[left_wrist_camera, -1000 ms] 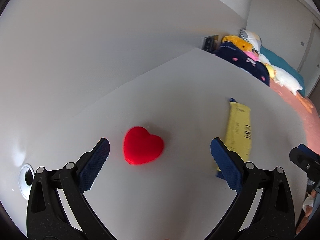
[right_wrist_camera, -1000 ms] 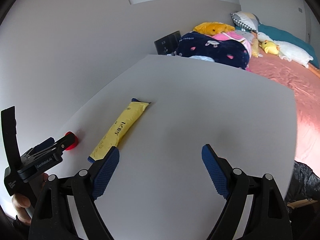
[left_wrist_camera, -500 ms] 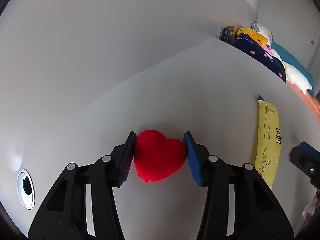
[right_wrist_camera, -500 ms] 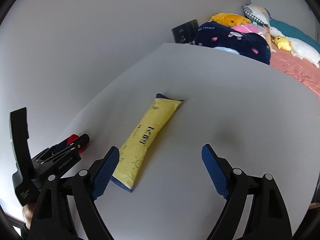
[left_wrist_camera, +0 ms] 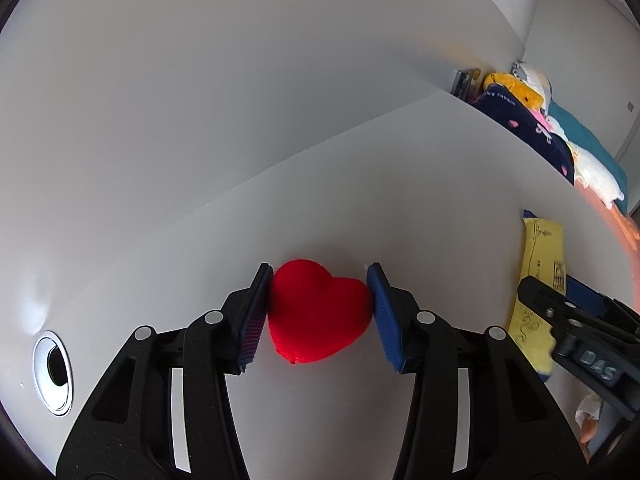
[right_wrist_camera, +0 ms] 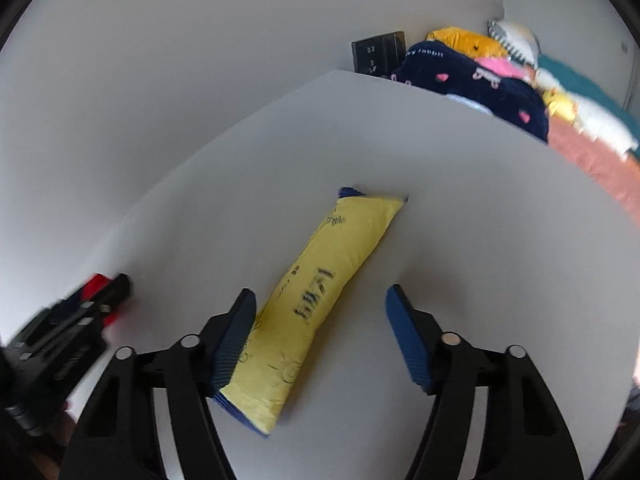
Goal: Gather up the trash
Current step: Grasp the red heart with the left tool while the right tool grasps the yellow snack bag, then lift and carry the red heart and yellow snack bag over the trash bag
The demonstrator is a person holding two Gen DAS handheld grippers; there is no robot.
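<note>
Dark blue blanket [right_wrist_camera: 472, 80], far right beyond the table: white lettering ending in "rabbit" is read on its near fold in the right wrist view; in the left wrist view the same fold [left_wrist_camera: 516, 116] is read as "…ky rabbit", the first letters being cut off.
Right gripper [left_wrist_camera: 576, 320], seen at the right edge of the left wrist view: raised letters "DAS" are read on its black body.
Yellow packet [right_wrist_camera: 320, 300], near centre of the table: dark printed characters and small line drawings are seen along its length, but they are too blurred to be read.
Yellow packet in the left wrist view [left_wrist_camera: 540, 264]: print is seen, not legible.
</note>
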